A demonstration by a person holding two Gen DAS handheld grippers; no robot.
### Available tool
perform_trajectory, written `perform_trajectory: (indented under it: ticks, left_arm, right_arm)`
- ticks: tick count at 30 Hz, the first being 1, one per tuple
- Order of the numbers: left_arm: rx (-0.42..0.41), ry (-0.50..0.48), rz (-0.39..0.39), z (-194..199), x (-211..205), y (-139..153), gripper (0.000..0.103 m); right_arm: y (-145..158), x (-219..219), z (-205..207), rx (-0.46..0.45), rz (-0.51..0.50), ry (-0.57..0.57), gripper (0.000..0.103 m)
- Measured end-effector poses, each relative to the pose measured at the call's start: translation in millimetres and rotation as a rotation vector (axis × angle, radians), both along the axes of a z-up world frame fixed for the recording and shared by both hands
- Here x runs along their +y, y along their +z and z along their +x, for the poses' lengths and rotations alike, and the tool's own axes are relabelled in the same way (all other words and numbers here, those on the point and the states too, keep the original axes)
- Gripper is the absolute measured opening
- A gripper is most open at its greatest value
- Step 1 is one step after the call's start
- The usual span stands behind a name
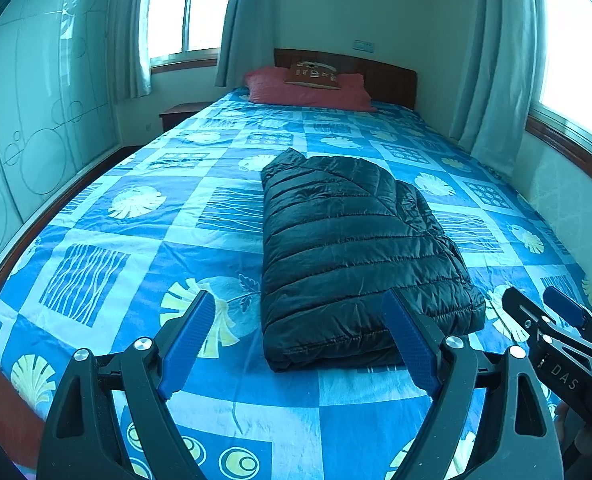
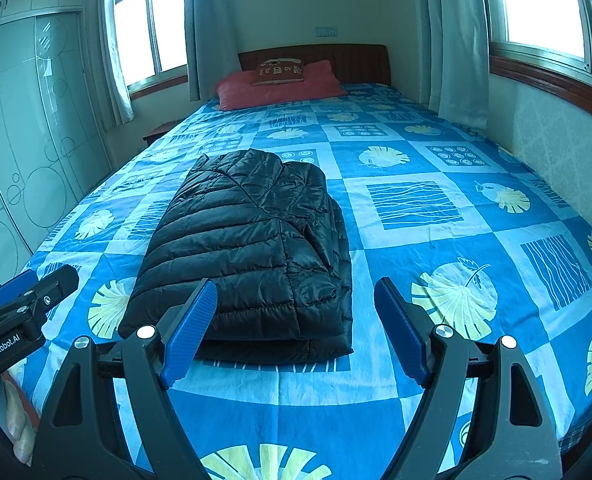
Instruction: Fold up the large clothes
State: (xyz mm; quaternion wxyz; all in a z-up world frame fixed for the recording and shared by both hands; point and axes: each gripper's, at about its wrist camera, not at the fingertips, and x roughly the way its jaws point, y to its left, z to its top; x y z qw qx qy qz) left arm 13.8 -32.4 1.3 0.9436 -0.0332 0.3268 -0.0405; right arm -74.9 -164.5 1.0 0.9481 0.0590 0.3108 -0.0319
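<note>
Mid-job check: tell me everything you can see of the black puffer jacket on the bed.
The black puffer jacket is glossy, quilted in horizontal channels, and looks like shiny padded nylon. It lies folded into a compact, thick rectangle, layers stacked along its right edge, flat on the blue patterned bedspread, near the bed's foot. Neither gripper touches it.

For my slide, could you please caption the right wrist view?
Open right claw held above the bedspread, facing a folded black puffer jacket.
</note>
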Motion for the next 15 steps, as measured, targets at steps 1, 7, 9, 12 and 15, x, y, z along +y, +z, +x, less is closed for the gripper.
perform_trajectory:
  ticks: [1, 7, 9, 12, 15]
  left_arm:
    - [0.006, -0.001, 0.002, 0.2, -0.2, -1.5, 0.087]
    - [-0.004, 0.013, 0.032, 1.3, -2.2, -9.8, 0.087]
    - [-0.019, 0.027, 0.052, 4.7, -2.2, -11.6, 0.087]
    - [0.031, 0.03, 0.06, 20.6, 4.6, -24.0, 0.087]
    - [0.102, 0.083, 0.047, 39.5, 22.9, -43.3, 0.087]
  right_arm:
    - [-1.1, 0.5, 1.4, 0.003, 0.0, 0.001, 0.081]
    - [-6.5, 0.9, 4.2, 0.011, 0.0, 0.006, 0.081]
    - [-8.4, -1.3, 5.1, 0.013, 0.005, 0.005, 0.081]
    - [-12.1, -7.0, 8.9, 0.016, 0.004, -0.004, 0.081]
    - [-18.9, -27.6, 19.1, 0.027, 0.015, -0.045, 0.081]
